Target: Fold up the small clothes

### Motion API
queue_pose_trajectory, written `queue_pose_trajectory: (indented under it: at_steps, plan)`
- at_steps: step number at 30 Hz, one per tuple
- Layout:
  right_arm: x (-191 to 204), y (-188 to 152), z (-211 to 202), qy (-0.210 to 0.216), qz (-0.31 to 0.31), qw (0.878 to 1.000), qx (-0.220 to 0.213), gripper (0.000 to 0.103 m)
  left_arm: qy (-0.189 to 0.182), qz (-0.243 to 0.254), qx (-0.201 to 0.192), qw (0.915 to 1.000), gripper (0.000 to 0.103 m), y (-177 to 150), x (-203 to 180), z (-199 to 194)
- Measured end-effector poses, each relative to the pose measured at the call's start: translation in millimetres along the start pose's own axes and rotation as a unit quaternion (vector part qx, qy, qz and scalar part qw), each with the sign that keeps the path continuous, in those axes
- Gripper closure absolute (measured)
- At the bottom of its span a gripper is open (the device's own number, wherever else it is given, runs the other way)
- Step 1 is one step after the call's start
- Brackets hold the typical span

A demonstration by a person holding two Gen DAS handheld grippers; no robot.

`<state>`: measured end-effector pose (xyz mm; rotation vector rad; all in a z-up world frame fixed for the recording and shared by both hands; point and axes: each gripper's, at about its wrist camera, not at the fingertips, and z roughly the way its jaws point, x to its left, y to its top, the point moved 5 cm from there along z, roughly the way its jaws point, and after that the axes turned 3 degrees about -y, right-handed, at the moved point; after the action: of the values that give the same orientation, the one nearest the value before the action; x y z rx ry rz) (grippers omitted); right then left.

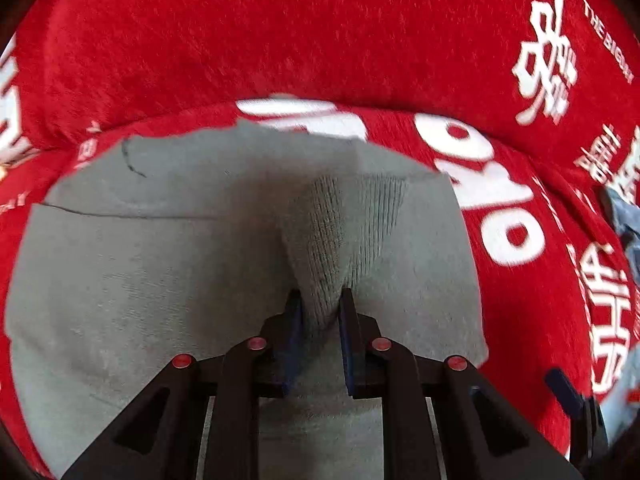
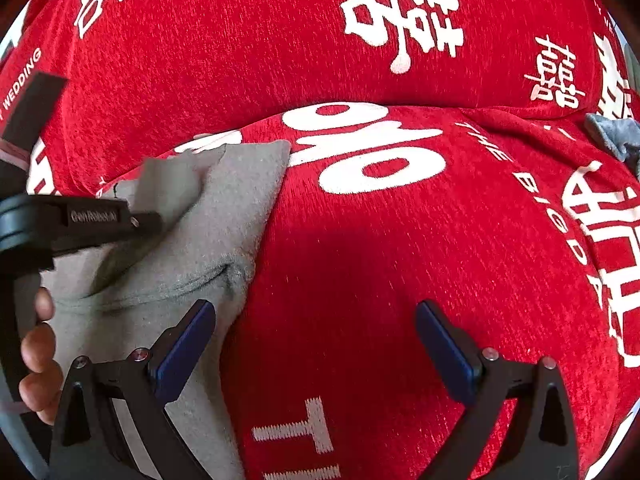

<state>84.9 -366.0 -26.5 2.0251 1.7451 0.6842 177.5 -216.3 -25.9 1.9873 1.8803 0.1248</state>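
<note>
**Left gripper pinching a grey garment on a red cover**

The left gripper (image 1: 320, 312) pointed forward and down over the garment (image 1: 160, 248), its blue-padded jaws closed on a raised ribbed fold (image 1: 340, 224) of the grey cloth. The garment lay flat on a red cover (image 1: 280, 28) printed with white characters. The right gripper (image 2: 316, 344) hovered beside the garment's right edge, jaws spread wide and holding nothing, its left pad (image 2: 184, 348) over the grey cloth (image 2: 224, 216). The left hand (image 2: 38, 356) wrapped the other tool's handle at the frame edge. A bluish cloth (image 2: 612, 132), possibly another garment, lay far right.
</note>
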Motion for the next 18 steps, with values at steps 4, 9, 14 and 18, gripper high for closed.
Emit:
queue_pose_trajectory:
  at_steps: [4, 9, 14, 18]
  plan:
    - [8.4, 2.9, -8.1, 0.017, 0.002, 1.0, -0.01, 0.003, -0.009, -0.012, -0.013, 0.9998, 0.012, -1.3, 15.9, -20.7]
    - [37.4, 14.3, -16.7, 0.039, -0.029, 0.998, -0.027, 0.003, -0.057, 0.001, -0.033, 0.9978, 0.012, -6.1, 39.9, -62.8]
    - [81.2, 40.6, -6.5, 0.061, -0.042, 0.997, -0.027, 0.003, -0.01, -0.05, -0.08, 0.9955, 0.012, -10.6, 112.5, -88.7]
    - [140.3, 48.9, 27.5, 0.051, -0.081, 0.995, 0.009, 0.003, 0.007, -0.152, -0.057, 0.9867, 0.012, -24.1, 182.1, -71.6]
